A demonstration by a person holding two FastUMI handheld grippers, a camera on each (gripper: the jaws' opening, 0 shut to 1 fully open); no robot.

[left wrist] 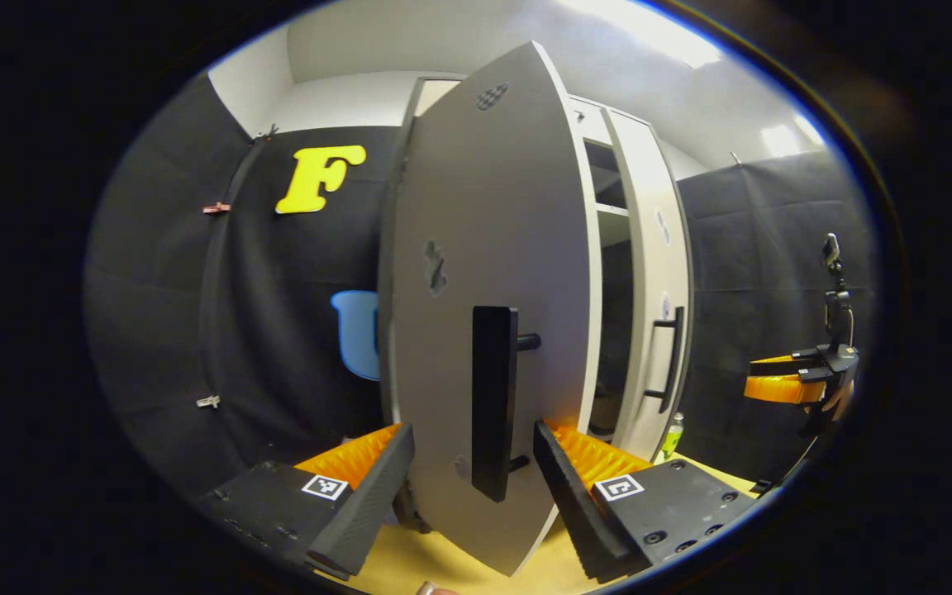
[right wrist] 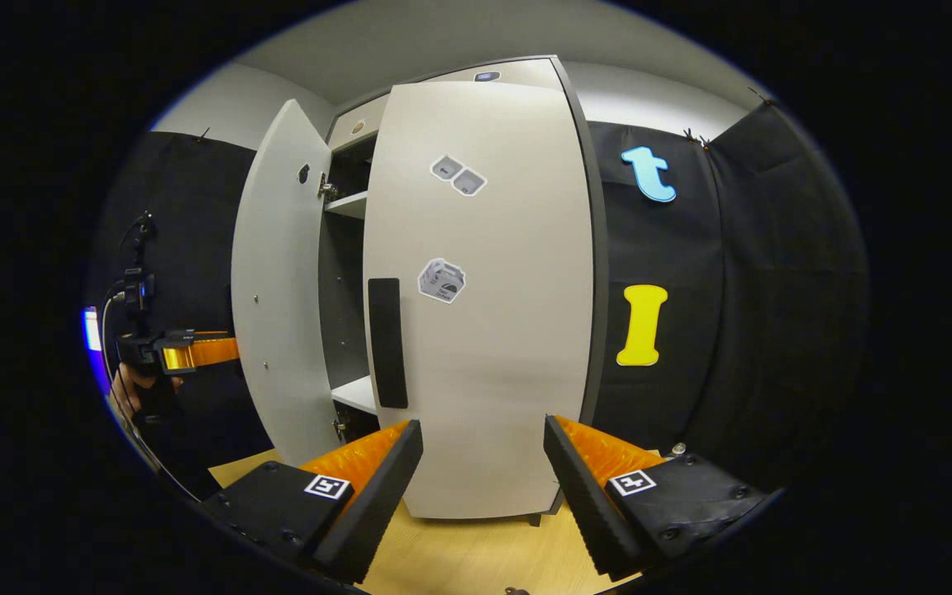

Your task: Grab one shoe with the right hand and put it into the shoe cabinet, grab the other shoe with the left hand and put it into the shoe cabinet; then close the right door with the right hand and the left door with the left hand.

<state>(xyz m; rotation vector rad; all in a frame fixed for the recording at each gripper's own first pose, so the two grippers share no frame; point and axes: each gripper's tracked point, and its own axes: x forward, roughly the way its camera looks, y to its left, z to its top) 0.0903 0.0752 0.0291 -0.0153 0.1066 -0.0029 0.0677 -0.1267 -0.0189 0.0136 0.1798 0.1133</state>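
In the left gripper view, the left gripper (left wrist: 473, 487) sits at bottom centre with its fingers spread wide, holding nothing; the left door (left wrist: 492, 314) stands ajar between them, filling the middle of the frame, and its dark handle (left wrist: 494, 401) hangs just above the gap. I cannot tell whether either finger touches the door. Right of the door edge, a narrow slice of the cabinet (left wrist: 608, 207) interior shows a shelf; no shoe can be made out in that dark opening. Beyond it the right door (left wrist: 658, 289) appears nearly closed. The other gripper (left wrist: 798, 380) shows at the right edge, well apart from the cabinet. In the right gripper view, the right gripper (right wrist: 483, 487) occupies bottom centre, fingers wide apart and empty, facing the right door (right wrist: 484, 330) with its handle (right wrist: 387, 343) left of centre. The left door (right wrist: 278, 314) stands open at the left, with shelves visible in the gap between the doors. The floor (right wrist: 476, 554) is light wood.
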